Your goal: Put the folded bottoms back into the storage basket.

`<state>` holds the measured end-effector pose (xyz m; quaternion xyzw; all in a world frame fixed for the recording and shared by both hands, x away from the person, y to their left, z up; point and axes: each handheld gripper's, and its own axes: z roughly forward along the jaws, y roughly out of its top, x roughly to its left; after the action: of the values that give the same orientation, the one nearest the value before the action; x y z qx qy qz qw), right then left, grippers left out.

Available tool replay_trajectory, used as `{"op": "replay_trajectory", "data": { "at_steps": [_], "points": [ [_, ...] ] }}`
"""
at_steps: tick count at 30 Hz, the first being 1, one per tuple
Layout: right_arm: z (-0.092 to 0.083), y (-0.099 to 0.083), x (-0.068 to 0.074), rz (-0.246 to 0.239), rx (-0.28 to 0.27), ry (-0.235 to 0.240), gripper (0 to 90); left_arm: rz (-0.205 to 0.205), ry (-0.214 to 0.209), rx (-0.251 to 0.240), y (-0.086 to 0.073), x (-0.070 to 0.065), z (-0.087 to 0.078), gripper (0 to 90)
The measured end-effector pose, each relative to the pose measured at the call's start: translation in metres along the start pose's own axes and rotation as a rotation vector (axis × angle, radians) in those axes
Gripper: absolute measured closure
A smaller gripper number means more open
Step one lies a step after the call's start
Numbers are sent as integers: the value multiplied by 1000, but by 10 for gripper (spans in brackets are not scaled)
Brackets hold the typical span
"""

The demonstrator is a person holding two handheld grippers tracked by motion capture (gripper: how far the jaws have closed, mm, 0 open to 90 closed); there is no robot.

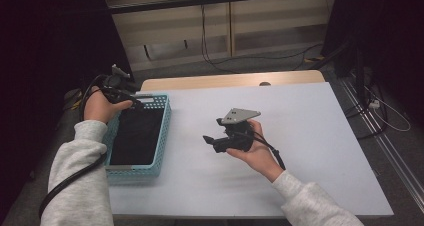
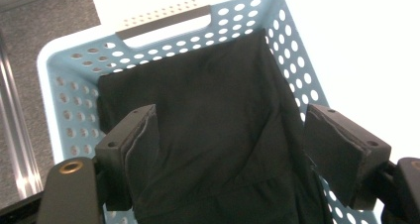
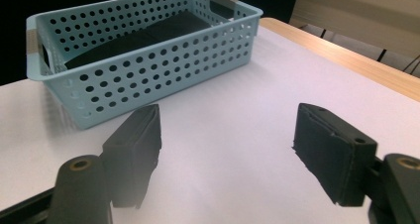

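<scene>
Both of your grippers have their fingers spread with nothing between them: your left gripper (image 1: 134,102) hangs over the folded black cloth (image 2: 213,135) lying in the blue basket (image 1: 165,131), your right gripper (image 1: 212,141) above the bare white worktop (image 1: 310,151).

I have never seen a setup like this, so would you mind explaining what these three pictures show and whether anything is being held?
A person sits at a white table holding a hand-held two-jaw gripper in each hand. The high view looks down from above: the left gripper hovers over a light blue perforated basket, and the right gripper hangs above the bare tabletop. The other two pictures come from cameras riding on the grippers, looking along their black jaws. Folded black cloth lies in the basket. Both grippers are open, with nothing between the jaws.
</scene>
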<state>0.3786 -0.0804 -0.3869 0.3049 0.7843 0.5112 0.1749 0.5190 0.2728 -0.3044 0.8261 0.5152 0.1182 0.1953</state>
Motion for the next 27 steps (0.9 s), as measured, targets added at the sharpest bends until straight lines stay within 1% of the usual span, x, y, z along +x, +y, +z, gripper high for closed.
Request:
{"op": "replay_trajectory", "data": {
  "at_steps": [2,3,4,6,8,11,13,15,17,19,21,22,24,27],
  "points": [
    [-4,-3,-3,3,1,-7,253,-8,-9,-6,-1,-3,2,220],
    [-6,-5,-4,7,3,-8,250,1,-11,-6,-1,-3,2,218],
    [-7,-6,-5,7,3,-10,250,-6,-13,-17,-2,-5,2,215],
    [-11,-8,-7,5,13,-17,241,5,-21,-17,-2,-6,1,214],
    [-13,-10,-9,6,10,-18,240,13,-26,-23,-2,-8,2,213],
    [-18,-13,-13,10,15,-29,239,12,-31,-29,-3,-10,2,212],
    [-21,-16,-14,16,12,-35,239,18,-30,-31,-5,-10,4,212],
    [-22,-19,-14,19,12,-33,238,14,-26,-32,-10,-8,6,211],
    [-23,-22,-14,22,16,-32,237,-1,-15,-31,-17,-3,10,211],
    [-25,-25,-15,23,12,-31,237,-11,-13,-23,-25,2,16,215],
    [-27,-28,-16,28,13,-32,236,-25,0,-25,-33,8,23,245],
    [-28,-29,-17,28,13,-32,234,-48,-7,-21,-37,10,27,258],
    [-30,-31,-20,30,18,-39,231,-66,-15,-25,-44,13,34,320],
    [-34,-36,-25,35,29,-53,228,-48,-11,7,-53,13,44,466]
  ]
}}
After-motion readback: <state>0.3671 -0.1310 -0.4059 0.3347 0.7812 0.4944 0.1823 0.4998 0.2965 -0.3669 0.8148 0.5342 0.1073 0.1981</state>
